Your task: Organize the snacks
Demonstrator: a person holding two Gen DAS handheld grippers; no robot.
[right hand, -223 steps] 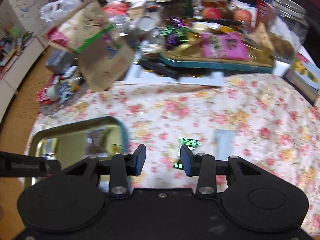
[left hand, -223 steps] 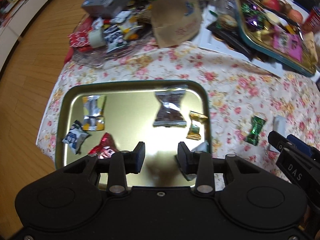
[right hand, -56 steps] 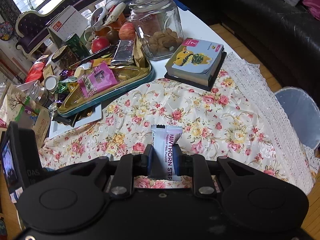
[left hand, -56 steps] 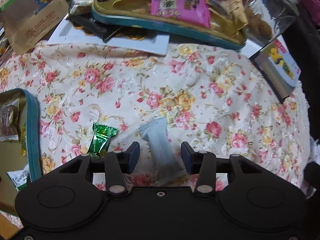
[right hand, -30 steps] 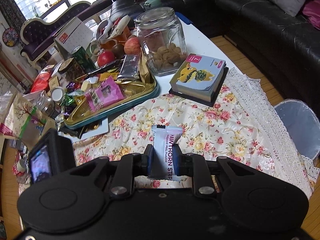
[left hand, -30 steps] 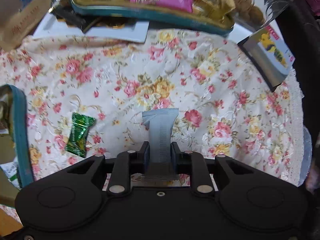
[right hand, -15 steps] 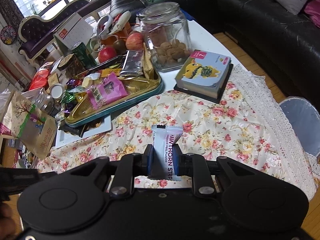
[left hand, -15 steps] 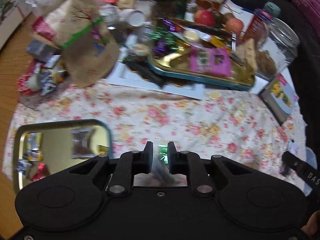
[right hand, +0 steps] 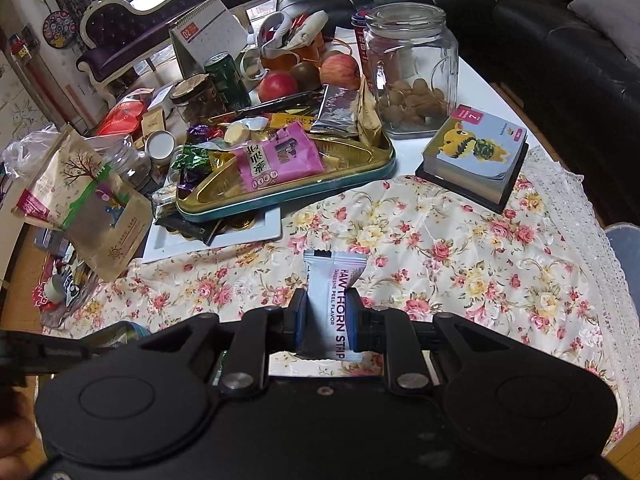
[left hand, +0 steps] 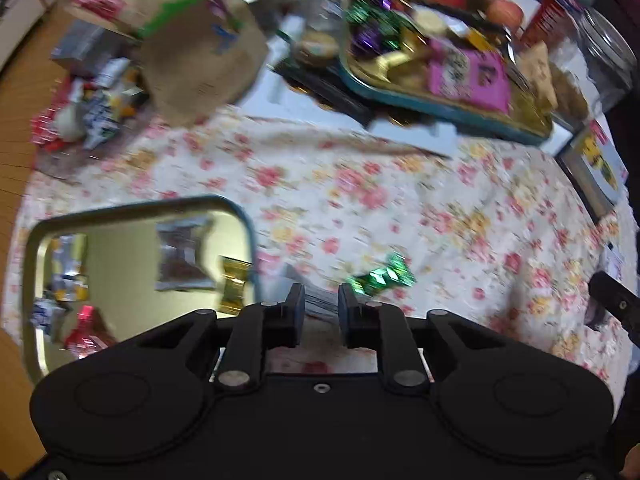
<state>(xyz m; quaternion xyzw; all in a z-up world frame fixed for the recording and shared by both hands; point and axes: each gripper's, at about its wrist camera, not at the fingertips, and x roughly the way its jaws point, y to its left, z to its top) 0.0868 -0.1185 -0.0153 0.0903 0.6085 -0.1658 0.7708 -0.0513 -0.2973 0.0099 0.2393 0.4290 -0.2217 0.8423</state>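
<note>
My left gripper (left hand: 319, 312) hangs over the floral cloth just right of the gold tray (left hand: 245, 220) with a teal rim. A grey snack packet (left hand: 314, 299) sits tilted between its pads, and the jaws are opening slightly. A green candy (left hand: 382, 276) lies on the cloth just beyond the right finger. The tray holds a brown packet (left hand: 182, 256), a gold candy (left hand: 234, 286) and a few small wrapped snacks at its left. My right gripper (right hand: 327, 320) is shut on a pale blue hawthorn strip packet (right hand: 334, 280), held upright above the cloth.
At the back stands a second gold tray (right hand: 376, 166) heaped with snacks. Around it are a glass jar (right hand: 412, 68), a small book (right hand: 476, 156), a brown paper bag (right hand: 100, 216), apples and a can. The table edge and a bin (right hand: 624, 248) are at right.
The left gripper rose with the grey packet and swung left from the right of the cloth towards the tray. The right gripper drifted a little, still holding the hawthorn strip.
</note>
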